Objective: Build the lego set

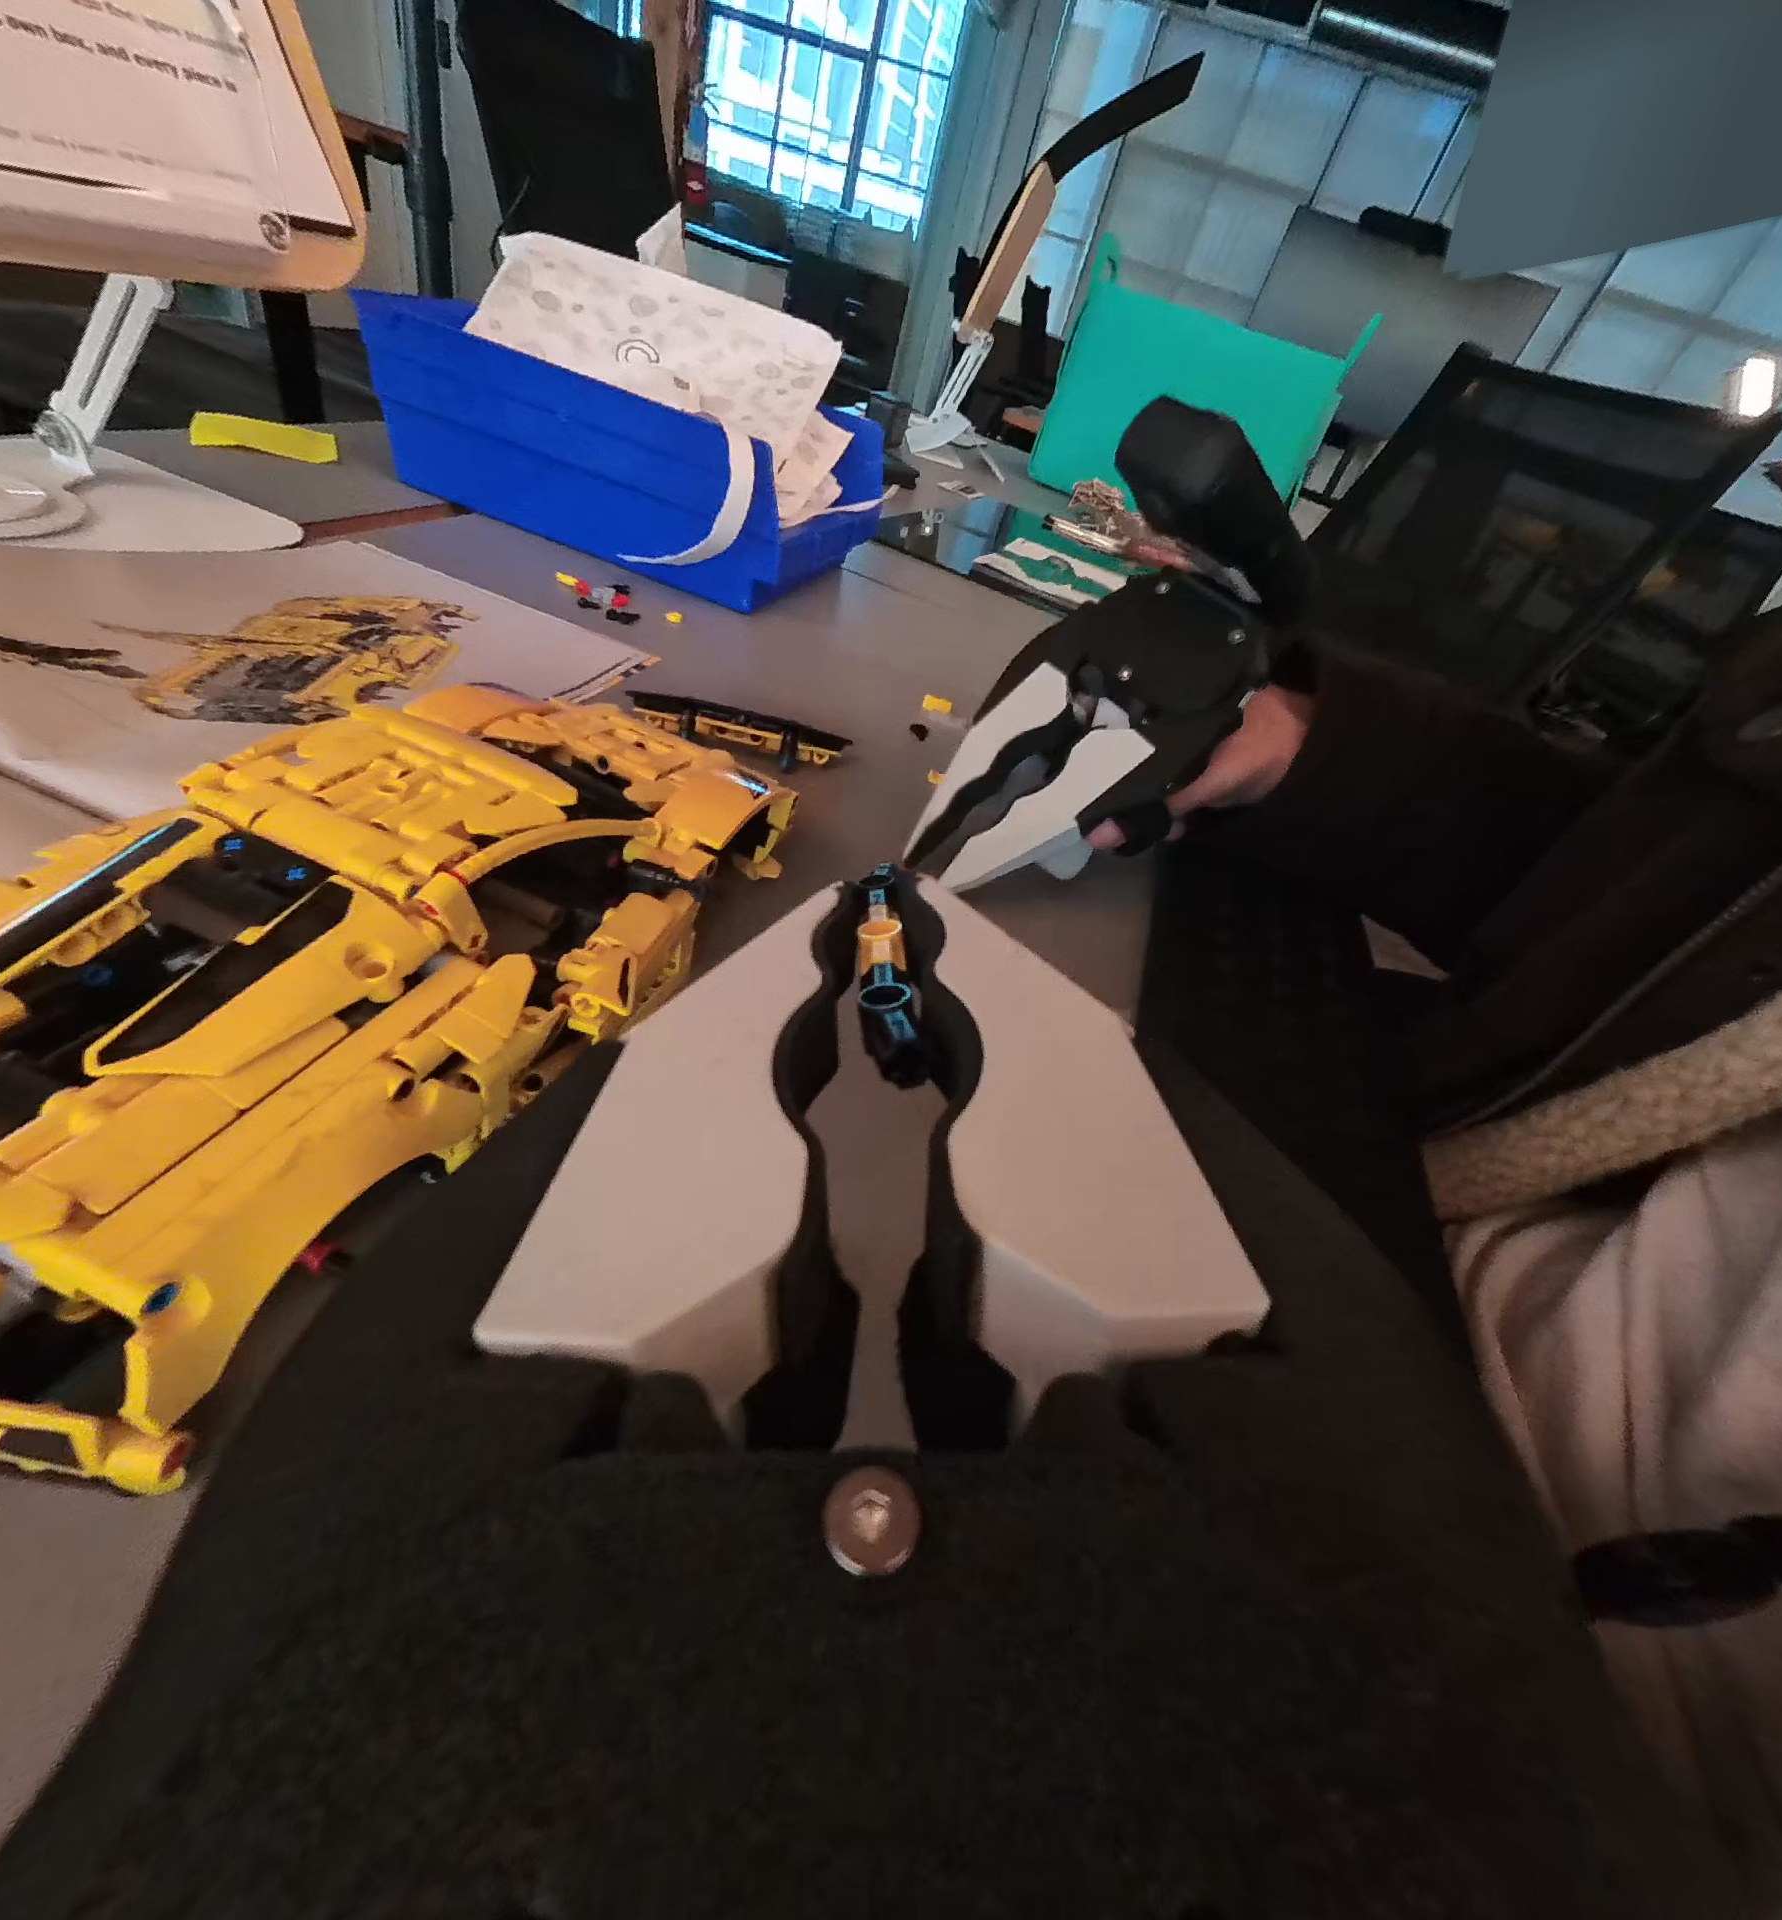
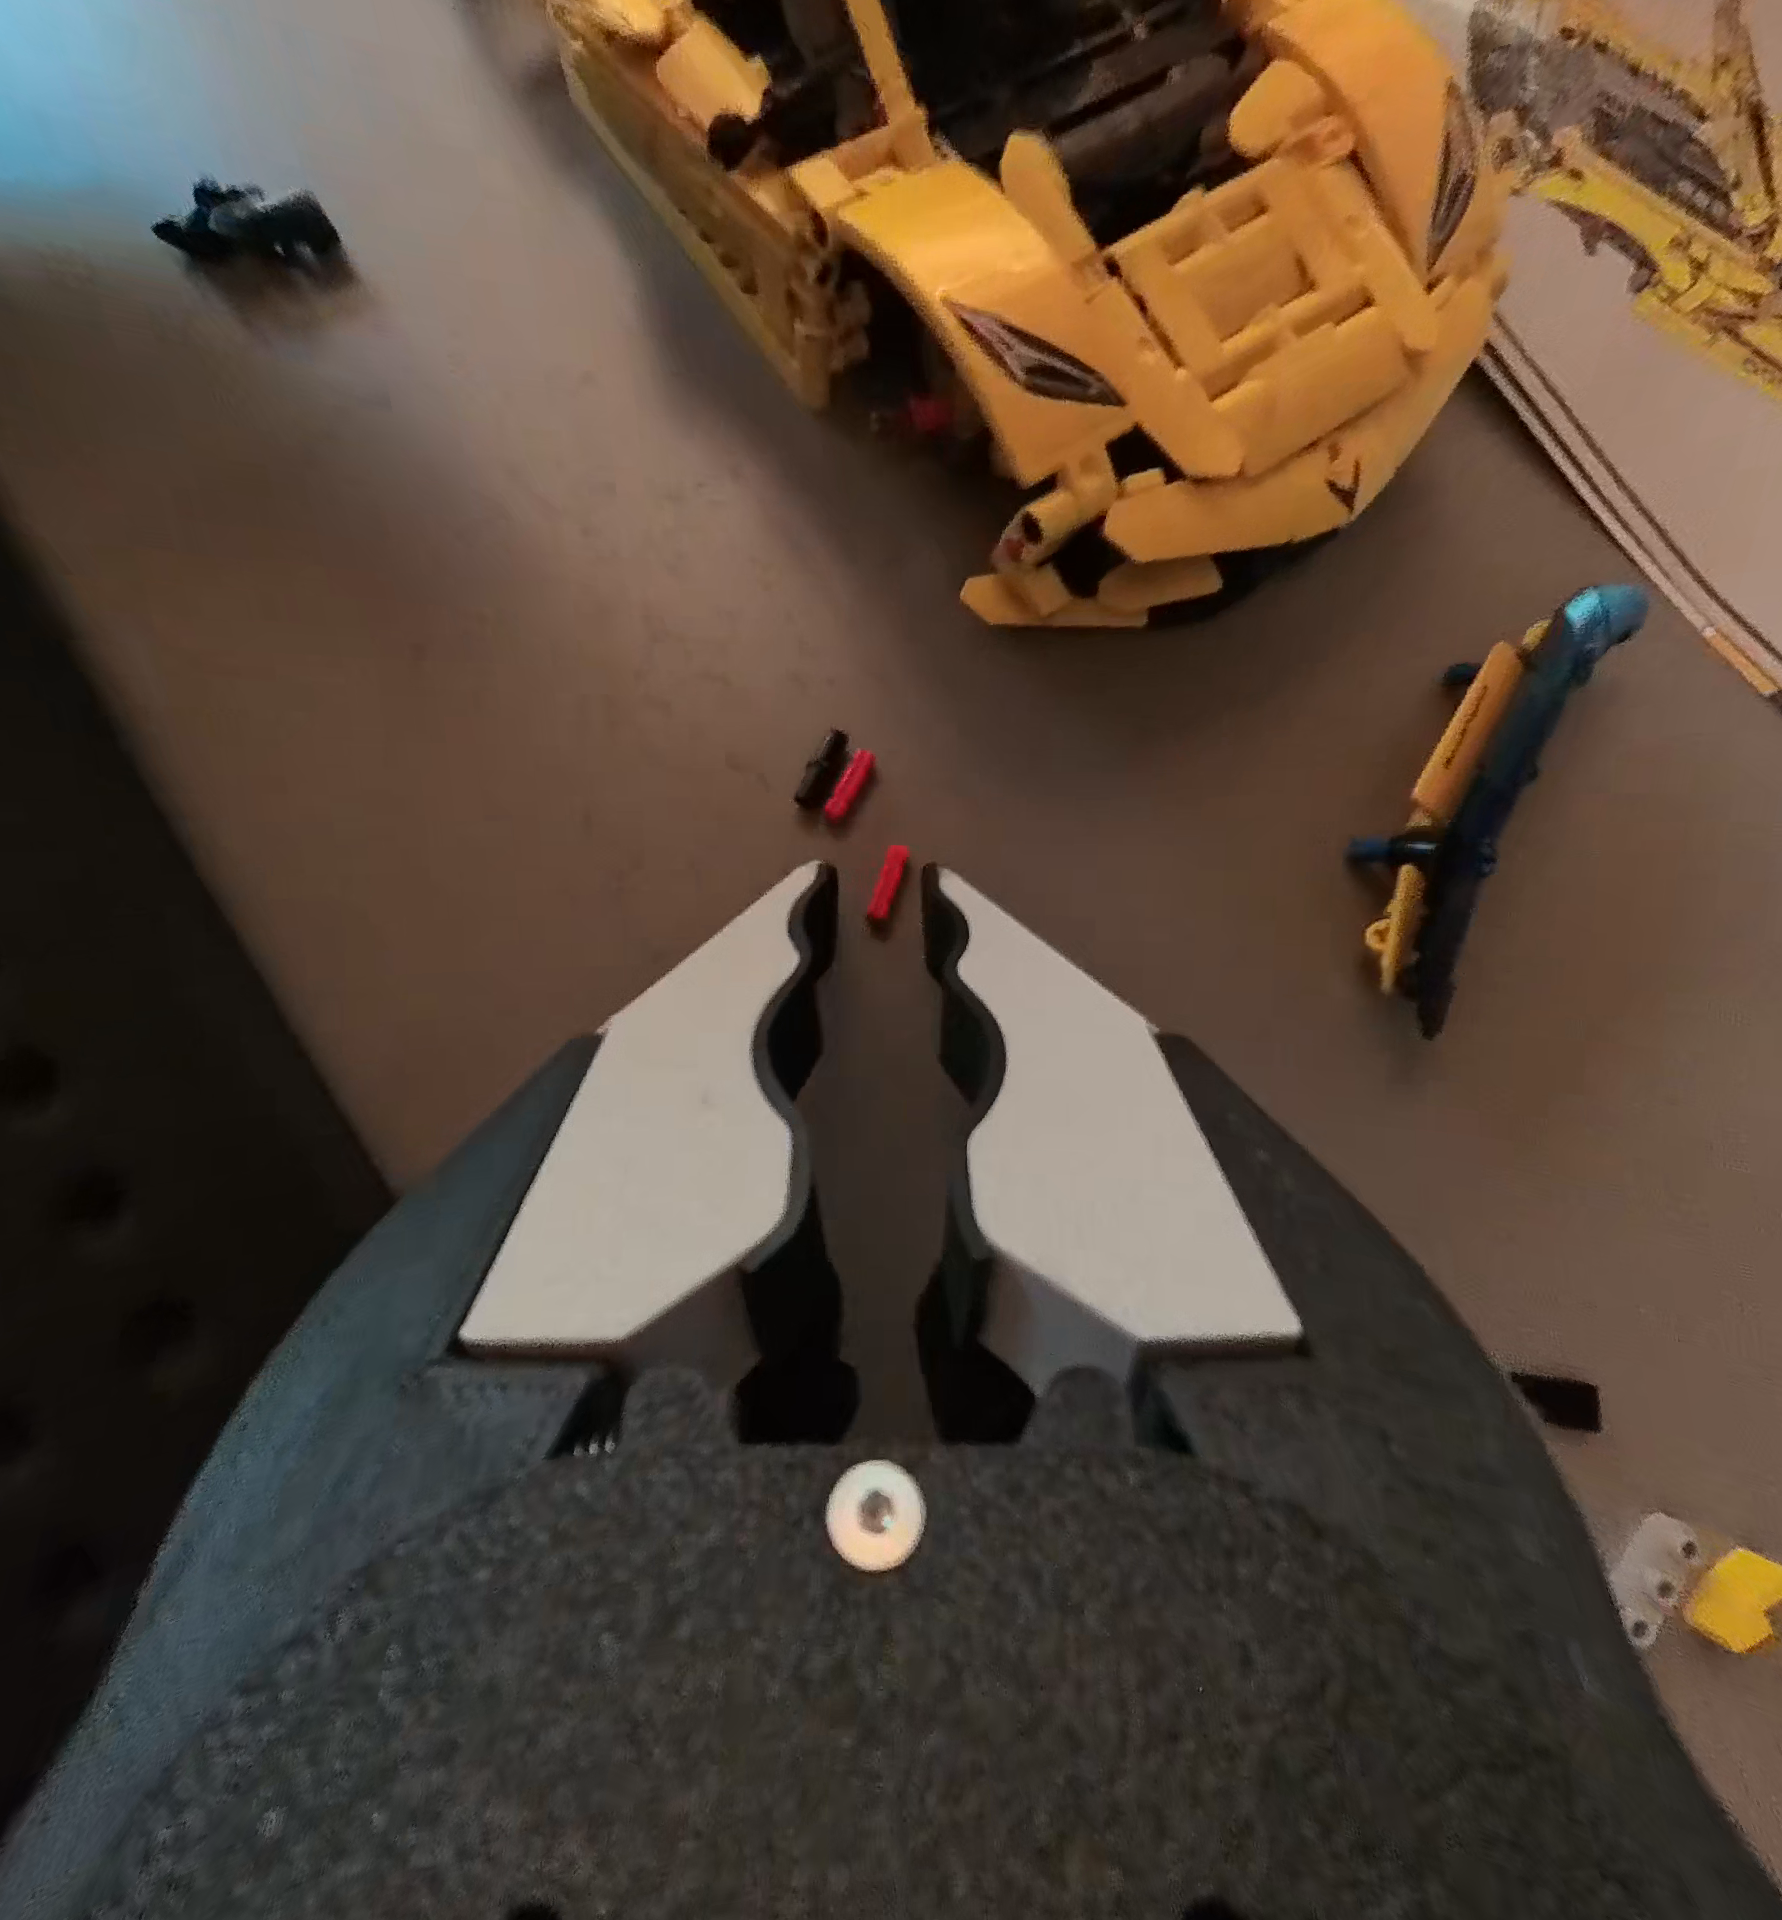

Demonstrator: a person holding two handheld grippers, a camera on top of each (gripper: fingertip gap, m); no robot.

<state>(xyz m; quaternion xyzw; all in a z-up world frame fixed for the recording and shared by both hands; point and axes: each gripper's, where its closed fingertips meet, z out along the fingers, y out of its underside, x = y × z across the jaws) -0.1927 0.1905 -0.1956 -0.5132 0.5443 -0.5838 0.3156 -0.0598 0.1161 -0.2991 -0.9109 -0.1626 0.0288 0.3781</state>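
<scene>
A yellow lego car [image 1: 295,997] lies on the grey table, left of my left gripper [image 1: 882,894]. The left gripper is shut on a small black and yellow lego piece [image 1: 885,987] and holds it above the table. In the right wrist view my right gripper [image 2: 876,883] is open, pointing down at the table. A red pin [image 2: 887,883] lies between its fingertips. Another red pin [image 2: 849,787] and a black pin [image 2: 820,768] lie just beyond. The car's front [image 2: 1126,312] is further ahead. The right gripper also shows in the left wrist view [image 1: 944,842], close to the left fingertips.
A black and yellow sub-assembly [image 2: 1469,810] lies right of the right gripper. A black part [image 2: 243,223] lies far left. The instruction booklet [image 1: 243,644] lies behind the car. A blue bin [image 1: 596,457] with paper bags stands at the back. A black beam [image 1: 741,727] lies near the booklet. The gap from one gripper's tips to the other's is roughly 20 cm.
</scene>
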